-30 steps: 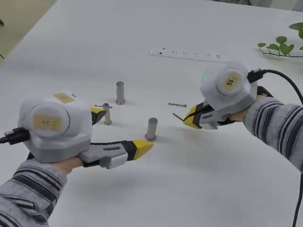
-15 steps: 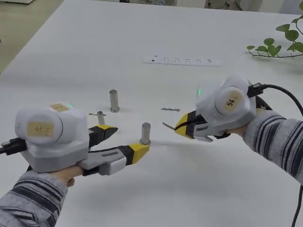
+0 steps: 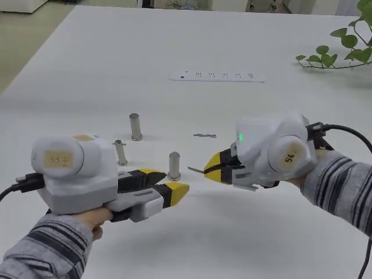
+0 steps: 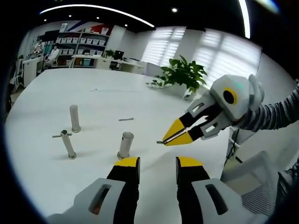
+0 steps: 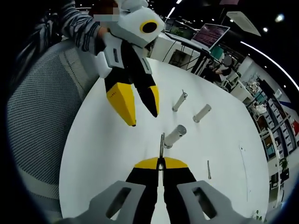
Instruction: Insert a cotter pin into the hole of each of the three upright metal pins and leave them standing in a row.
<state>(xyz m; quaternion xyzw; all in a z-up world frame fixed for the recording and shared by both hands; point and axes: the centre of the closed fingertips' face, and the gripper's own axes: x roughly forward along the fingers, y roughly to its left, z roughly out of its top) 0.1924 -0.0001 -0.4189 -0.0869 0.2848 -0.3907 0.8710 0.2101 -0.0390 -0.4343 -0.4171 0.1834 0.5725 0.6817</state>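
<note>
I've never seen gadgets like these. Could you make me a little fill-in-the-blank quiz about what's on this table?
1. The right gripper is shut on a cotter pin, while the left gripper has its jaws ____.
2. ____ metal pins stand upright on the table.
3. Only ____ of those metal pins already carries a cotter pin through its top.

Missing words: open; three; one.

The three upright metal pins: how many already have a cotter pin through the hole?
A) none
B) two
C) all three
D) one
D: the leftmost pin carries a cotter pin crosswise near its top, while the far pin and the near pin stand bare.
</note>
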